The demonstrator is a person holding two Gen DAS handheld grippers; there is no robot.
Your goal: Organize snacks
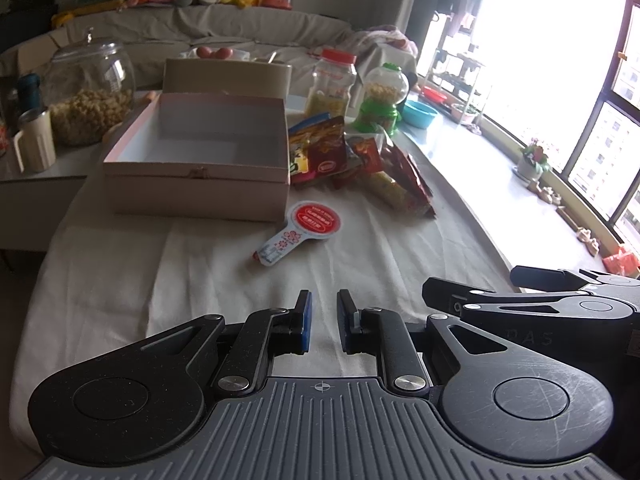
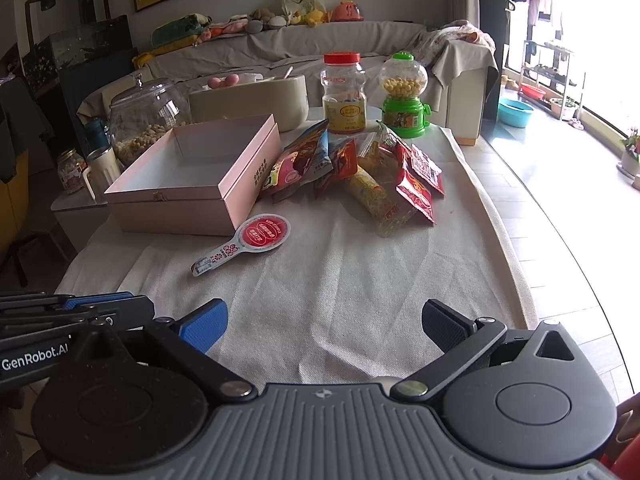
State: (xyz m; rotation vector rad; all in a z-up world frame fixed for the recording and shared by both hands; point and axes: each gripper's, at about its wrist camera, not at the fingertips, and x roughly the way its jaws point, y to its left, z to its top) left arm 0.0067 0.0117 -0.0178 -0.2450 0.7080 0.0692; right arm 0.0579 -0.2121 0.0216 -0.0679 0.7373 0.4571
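Note:
An empty pink box [image 1: 200, 148] [image 2: 192, 168] sits open on the white cloth. Right of it lies a pile of snack packets [image 1: 360, 164] [image 2: 360, 176], red, yellow and blue. A round red lollipop-shaped packet [image 1: 300, 232] [image 2: 244, 244] lies in front of the box. My left gripper [image 1: 324, 320] hovers over the near cloth, jaws nearly closed with a narrow gap, holding nothing. My right gripper [image 2: 324, 324] is wide open and empty, low over the near cloth, beside the left one.
Behind the box stand its lid [image 2: 248, 100], a glass jar of nuts [image 1: 88, 88] [image 2: 148, 116], a red-capped plastic jar [image 1: 332, 84] [image 2: 344, 92] and a green candy dispenser [image 1: 384, 100] [image 2: 402, 96]. A white mug [image 1: 34, 144] stands at left. A sofa lies beyond.

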